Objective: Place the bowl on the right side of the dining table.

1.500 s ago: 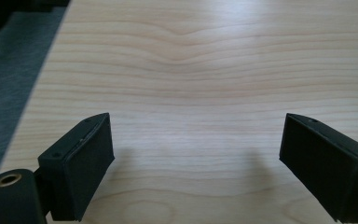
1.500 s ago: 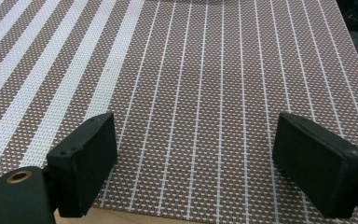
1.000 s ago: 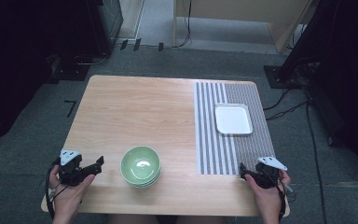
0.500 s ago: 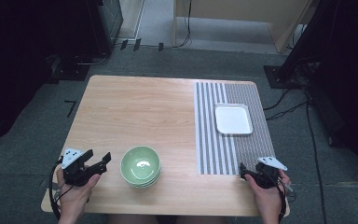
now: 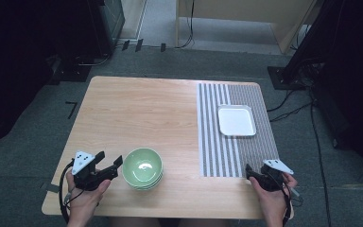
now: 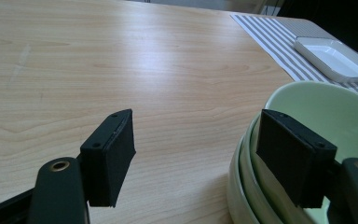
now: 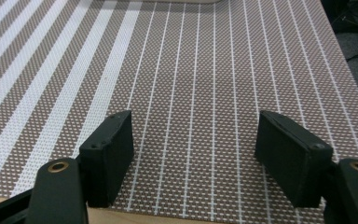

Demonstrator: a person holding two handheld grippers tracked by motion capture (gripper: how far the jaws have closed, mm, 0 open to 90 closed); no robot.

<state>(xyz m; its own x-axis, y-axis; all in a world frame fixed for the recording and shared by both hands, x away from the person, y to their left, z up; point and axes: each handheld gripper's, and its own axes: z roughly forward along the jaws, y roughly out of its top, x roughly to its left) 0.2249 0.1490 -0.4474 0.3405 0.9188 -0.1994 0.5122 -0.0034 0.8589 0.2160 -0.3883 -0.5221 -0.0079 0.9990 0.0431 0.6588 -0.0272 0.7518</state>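
Observation:
A stack of pale green bowls (image 5: 142, 168) sits near the front of the wooden table (image 5: 137, 113). My left gripper (image 5: 109, 159) is just left of the stack and open, its jaws narrowed slightly a moment ago, with nothing between them. In the left gripper view, its right jaw stands against the bowls' rim (image 6: 326, 107); I cannot tell if it touches. My right gripper (image 5: 250, 171) hovers low over the front edge of the striped mat (image 5: 217, 142), open. Its jaws have just been closing, with bare mat (image 7: 191, 70) between them.
A white rectangular tray (image 5: 237, 120) lies on the far part of the mat, also visible as the tray (image 6: 335, 56) beyond the bowls. Dark stands and cables crowd the floor around the table.
My left gripper has moved right, toward the bowls, and lifted a little. The right hand has stayed where it was.

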